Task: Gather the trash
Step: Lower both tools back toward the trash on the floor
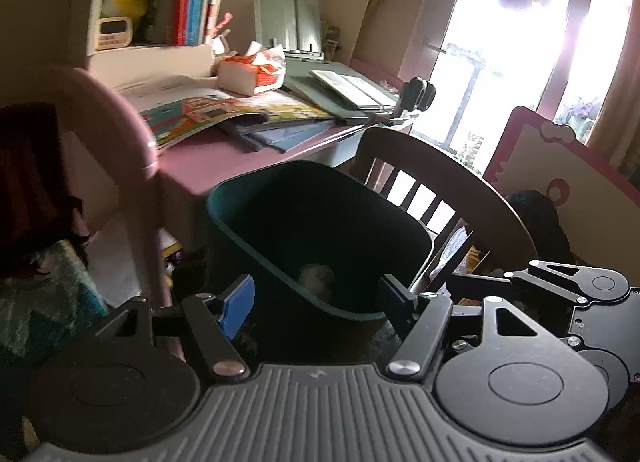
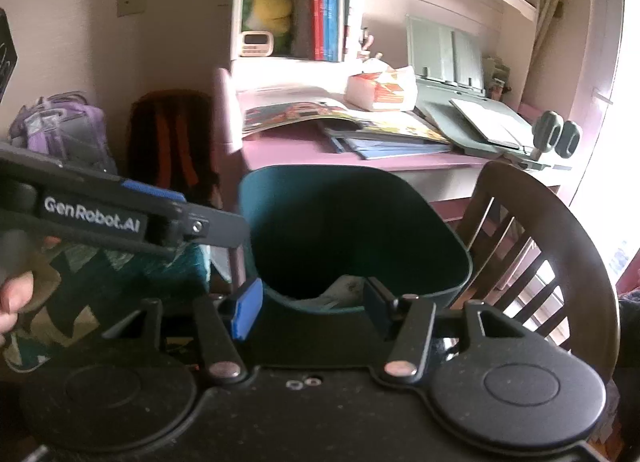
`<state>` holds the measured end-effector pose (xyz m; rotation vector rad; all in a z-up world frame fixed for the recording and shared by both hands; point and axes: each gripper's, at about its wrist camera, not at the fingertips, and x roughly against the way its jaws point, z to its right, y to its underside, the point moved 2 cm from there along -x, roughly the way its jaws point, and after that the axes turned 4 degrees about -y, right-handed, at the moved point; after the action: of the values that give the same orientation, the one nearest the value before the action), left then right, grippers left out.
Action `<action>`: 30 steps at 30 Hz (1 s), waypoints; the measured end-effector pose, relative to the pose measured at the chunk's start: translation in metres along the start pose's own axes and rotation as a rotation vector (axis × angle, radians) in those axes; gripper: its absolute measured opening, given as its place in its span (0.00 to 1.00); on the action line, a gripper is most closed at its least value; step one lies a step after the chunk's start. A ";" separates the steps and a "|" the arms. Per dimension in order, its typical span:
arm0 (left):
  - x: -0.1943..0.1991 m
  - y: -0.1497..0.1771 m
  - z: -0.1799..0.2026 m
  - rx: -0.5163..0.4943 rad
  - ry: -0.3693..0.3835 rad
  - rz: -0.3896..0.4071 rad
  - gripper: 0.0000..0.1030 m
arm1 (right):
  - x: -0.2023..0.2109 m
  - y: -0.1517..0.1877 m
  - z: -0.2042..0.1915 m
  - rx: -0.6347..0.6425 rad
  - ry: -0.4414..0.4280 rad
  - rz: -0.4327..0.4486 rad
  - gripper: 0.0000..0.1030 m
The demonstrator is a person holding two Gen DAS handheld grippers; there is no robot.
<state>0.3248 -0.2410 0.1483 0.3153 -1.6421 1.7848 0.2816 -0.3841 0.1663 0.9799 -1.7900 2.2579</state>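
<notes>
Left wrist view: a dark teal plastic waste bin with a rounded-square rim (image 1: 320, 198) stands directly ahead of the left gripper (image 1: 316, 294), its open mouth tilted toward the camera. A pale crumpled wad of trash (image 1: 316, 276) lies at the bottom of the bin, just beyond the gap between the blue-padded fingers (image 1: 238, 304). The left gripper's jaws stand apart with nothing between them; no pad touches the bin or the wad. In the right wrist view the same bin (image 2: 352, 222) sits straight ahead of the right gripper (image 2: 310, 308), and a pale scrap of trash (image 2: 344, 294) shows low inside the bin, between the fingertips as framed. The right gripper's jaws are spread wide and grip nothing. To its left, the left gripper (image 2: 160, 214) reaches in at bin-rim height, and a hand (image 2: 14, 298) holds its grip.

Beyond the bin stands a pink-topped desk (image 1: 208, 158), bearing an open colourful picture book (image 1: 208, 114), a white-and-orange tissue pack (image 1: 256, 70) and a grey-green folding book stand (image 1: 340, 90). To the right of the bin is a dark wooden slat-back chair (image 1: 448, 182). Above the desk, a shelf unit holds red and blue upright books (image 2: 328, 6), a yellow plush toy (image 2: 268, 10) and a small white digital clock (image 2: 256, 42). Left of the right gripper, a purple backpack (image 2: 60, 130) and a dark backpack with orange straps (image 2: 172, 134) rest by the wall.
</notes>
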 end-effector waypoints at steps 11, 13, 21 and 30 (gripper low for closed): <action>0.074 0.043 -0.049 0.043 -0.019 0.024 0.78 | 0.026 0.010 -0.072 0.047 -0.092 0.008 0.54; 0.085 0.053 -0.062 0.052 -0.035 0.032 0.80 | 0.026 0.013 -0.088 0.046 -0.119 0.008 0.54; 0.120 0.104 -0.123 0.078 -0.133 0.036 0.82 | 0.000 0.032 -0.157 0.060 -0.240 -0.028 0.54; 0.122 0.169 -0.196 0.095 -0.198 -0.002 0.98 | -0.069 0.065 -0.228 0.029 -0.371 -0.154 0.54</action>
<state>0.1816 -0.0117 0.0548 0.5522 -1.6919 1.8840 0.2115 -0.1775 0.0517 1.5700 -1.7347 2.1212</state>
